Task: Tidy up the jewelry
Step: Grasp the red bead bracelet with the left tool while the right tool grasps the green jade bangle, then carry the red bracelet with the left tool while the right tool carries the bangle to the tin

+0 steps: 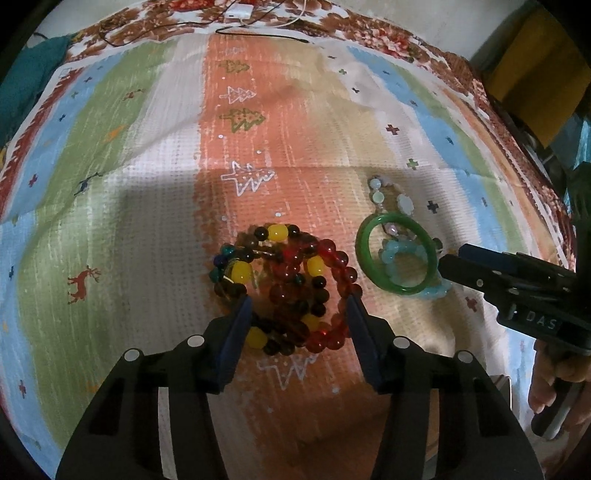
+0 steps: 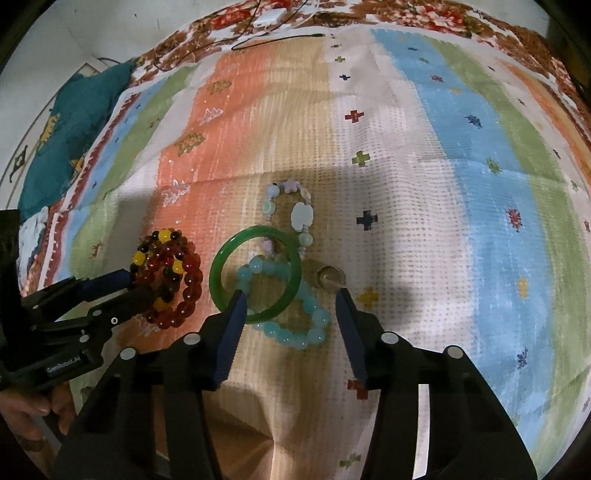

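A: On the striped cloth [image 1: 147, 147], dead centre of the left wrist view: what?

B: Bead heap [image 1: 284, 284], a red strand [image 1: 338, 266] tangled with a dark-and-yellow strand [image 1: 275, 232]. Straddled by the left gripper [image 1: 299, 300], released, jaws spread wide either side of the heap, pinching nothing.

A: And at 3 o'clock of the heap?

B: Green bangle [image 1: 360, 245], flat on the cloth, just beside the red strand yet apart from it. Lies over part of an aqua bracelet [image 1: 393, 254]. At its 12 o'clock, a pale charm bracelet [image 1: 404, 203], one end reaching inside the ring.

A: Right claw?

B: Right gripper [image 2: 290, 292] likewise released, grasping nothing. Left fingertip over the bangle's rim at 7 o'clock; touching or not, cannot tell. Clear bead [image 2: 330, 277] just beyond the right fingertip.

A: Surface and room?

B: Stripes of orange, green, blue and white, printed with trees, crosses and a deer. Spread over a floral bedspread [image 1: 388, 40] showing along the far edge. Pale wall at 11 o'clock of the right wrist view. Broad shadow across the near half of the cloth.

A: Anything else around?

B: White adapter [image 1: 240, 11] with dark and white cables at 12 o'clock; teal cloth [image 1: 26, 74] at 10 o'clock. Left hand [image 2: 33, 410] at 8 o'clock of the right wrist view, right hand [image 1: 550, 373] at 4 o'clock of the left, each on its handle.
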